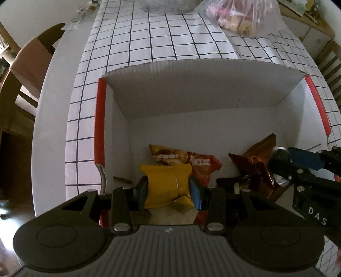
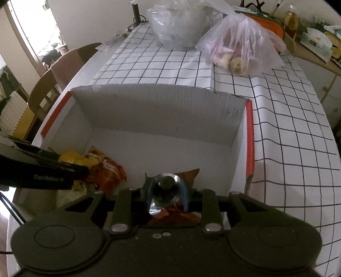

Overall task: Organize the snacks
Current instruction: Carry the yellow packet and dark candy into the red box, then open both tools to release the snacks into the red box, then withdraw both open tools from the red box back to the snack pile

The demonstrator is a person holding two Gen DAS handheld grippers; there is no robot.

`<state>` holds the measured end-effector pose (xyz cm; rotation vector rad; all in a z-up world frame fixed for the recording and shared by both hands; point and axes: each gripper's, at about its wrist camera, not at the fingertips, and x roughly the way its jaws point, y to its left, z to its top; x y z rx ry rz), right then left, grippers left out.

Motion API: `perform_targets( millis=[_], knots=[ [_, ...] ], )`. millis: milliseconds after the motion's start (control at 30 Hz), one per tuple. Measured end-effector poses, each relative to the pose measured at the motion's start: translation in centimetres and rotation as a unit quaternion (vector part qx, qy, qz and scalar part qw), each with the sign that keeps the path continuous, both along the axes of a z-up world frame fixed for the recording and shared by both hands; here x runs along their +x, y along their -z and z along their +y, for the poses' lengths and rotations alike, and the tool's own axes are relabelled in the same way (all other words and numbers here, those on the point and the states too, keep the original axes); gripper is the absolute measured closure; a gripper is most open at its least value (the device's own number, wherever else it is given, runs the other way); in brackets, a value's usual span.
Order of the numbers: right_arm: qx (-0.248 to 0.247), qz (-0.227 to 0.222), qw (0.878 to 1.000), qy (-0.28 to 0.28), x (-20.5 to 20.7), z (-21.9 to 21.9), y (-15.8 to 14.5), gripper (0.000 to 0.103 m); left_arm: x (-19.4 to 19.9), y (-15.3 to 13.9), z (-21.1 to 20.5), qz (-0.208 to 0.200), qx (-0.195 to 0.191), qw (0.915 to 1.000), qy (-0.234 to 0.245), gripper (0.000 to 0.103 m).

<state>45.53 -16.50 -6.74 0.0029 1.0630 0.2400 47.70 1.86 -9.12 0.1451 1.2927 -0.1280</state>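
Grid-patterned cloth (image 1: 149,42) covers the table, and a white cardboard box (image 1: 191,95) with red-edged flaps sits open on it in both views. At the left edge of the left wrist view, a wooden chair (image 1: 19,70) stands beside the table. Low at centre, the left tongs (image 1: 168,187) pinch a yellow snack packet (image 1: 166,181) between blue pads, just over the box's near end. An orange snack bag (image 1: 191,162) lies on the box floor right behind it. Further right, the right tongs (image 1: 275,162) grip a crinkled brown foil packet (image 1: 257,168) inside the box. Only the right wrist view shows those tongs (image 2: 167,189) head-on, pressed nearly together on the foil packet (image 2: 189,174), plus bottles (image 2: 292,19) on a shelf at upper right. Both views show a plastic bag (image 2: 238,46) of food beyond the box.
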Motion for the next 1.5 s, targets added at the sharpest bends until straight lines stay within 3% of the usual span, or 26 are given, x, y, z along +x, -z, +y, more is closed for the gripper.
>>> perform_targets(
  millis=[133,300,700,1000,1500],
  knots=[
    [-0.004,0.001,1.000,0.005,0.2,-0.1,0.1,0.075,-0.1,0.0,-0.1,-0.004,-0.003,1.0000,0.005,0.062],
    [-0.003,-0.001,1.000,0.014,-0.1,-0.5,0.0,0.071,-0.5,-0.4,0.2,-0.011,-0.014,0.9998,0.002,0.049],
    [0.011,-0.032,0.999,0.024,-2.6,-1.3,-3.0,0.058,-3.1,-3.5,1.0,-0.056,-0.052,0.9971,-0.001,0.043],
    [0.033,-0.076,0.996,0.030,-6.2,-1.1,-6.5,0.040,-7.3,-6.7,2.1,-0.104,-0.081,0.9912,0.005,0.039],
    [0.062,-0.132,0.989,0.022,-13.4,0.2,-10.3,0.016,-15.2,-10.6,4.2,-0.178,-0.093,0.9795,0.016,0.032]
  ],
)
